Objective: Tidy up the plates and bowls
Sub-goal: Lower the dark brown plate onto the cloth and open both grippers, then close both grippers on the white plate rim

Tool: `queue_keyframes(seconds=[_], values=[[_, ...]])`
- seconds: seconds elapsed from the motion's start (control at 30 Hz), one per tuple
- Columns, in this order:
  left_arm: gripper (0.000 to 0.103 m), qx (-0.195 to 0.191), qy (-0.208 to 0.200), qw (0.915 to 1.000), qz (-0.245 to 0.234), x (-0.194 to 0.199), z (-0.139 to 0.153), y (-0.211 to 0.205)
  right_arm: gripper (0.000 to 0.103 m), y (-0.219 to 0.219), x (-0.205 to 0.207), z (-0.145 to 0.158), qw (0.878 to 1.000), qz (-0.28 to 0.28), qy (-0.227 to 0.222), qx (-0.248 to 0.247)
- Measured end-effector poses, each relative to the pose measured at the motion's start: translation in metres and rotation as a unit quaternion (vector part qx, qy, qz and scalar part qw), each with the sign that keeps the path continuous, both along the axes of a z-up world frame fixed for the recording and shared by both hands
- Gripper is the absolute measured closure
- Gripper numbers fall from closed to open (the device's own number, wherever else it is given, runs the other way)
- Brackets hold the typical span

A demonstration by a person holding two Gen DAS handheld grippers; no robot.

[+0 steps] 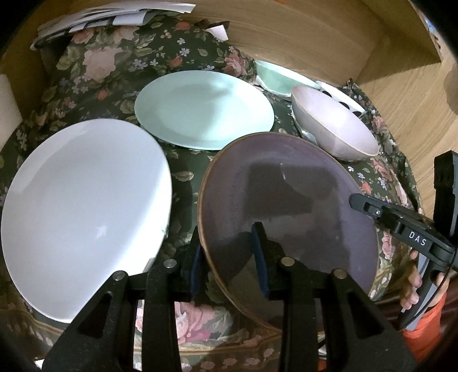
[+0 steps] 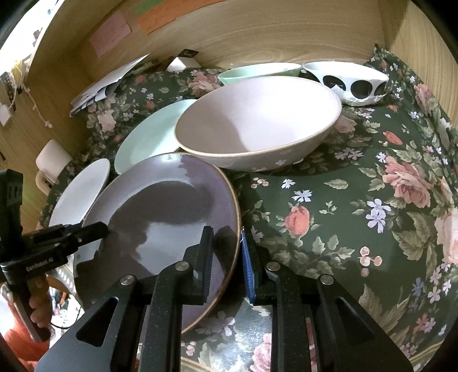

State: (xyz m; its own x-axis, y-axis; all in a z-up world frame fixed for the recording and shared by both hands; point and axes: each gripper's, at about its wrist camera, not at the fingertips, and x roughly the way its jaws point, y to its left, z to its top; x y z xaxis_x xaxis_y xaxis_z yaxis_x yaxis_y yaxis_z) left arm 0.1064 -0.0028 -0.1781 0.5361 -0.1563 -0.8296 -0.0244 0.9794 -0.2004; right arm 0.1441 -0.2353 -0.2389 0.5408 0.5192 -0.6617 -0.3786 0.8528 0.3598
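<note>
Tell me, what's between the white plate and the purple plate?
Only bare flowery cloth between the white plate and the purple plate, in the left wrist view.

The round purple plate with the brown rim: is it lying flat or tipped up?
Tipped up. The round purple plate with the brown rim is clamped by the left gripper and right gripper, its near edge raised above the floral cloth.

A flowered cloth (image 2: 343,200) covers the table; plates (image 1: 86,200) lie left of the jaws, bowls (image 2: 257,126) ahead, papers (image 1: 100,17) far beyond.
</note>
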Motion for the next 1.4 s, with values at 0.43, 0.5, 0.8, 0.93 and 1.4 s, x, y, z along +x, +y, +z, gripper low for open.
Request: queue_keyframes(seconds=[0.43,0.5,0.8,0.93,1.4], values=[[0.067,0.021,0.001,0.9997,-0.016,0.004,0.001,-0.001,0.080,-0.001,-0.005,0.004,1.000,0.003,-0.004,-0.005],[0.067,0.026,-0.012,0.9994,-0.017,0.001,0.006,-0.001,0.079,-0.001,-0.009,0.007,1.000,0.002,-0.012,-0.010],[0.048,0.049,-0.092,0.9943,-0.025,-0.021,0.044,-0.002,0.068,0.003,-0.031,0.038,0.997,0.000,-0.077,-0.029],[0.037,0.050,-0.120,0.9914,-0.012,-0.029,0.059,0.004,0.057,0.012,-0.039,0.054,0.993,0.005,-0.115,-0.033],[0.009,0.086,-0.185,0.9768,0.064,-0.067,0.080,0.058,0.033,0.071,-0.037,0.081,0.984,0.059,-0.170,-0.015]])
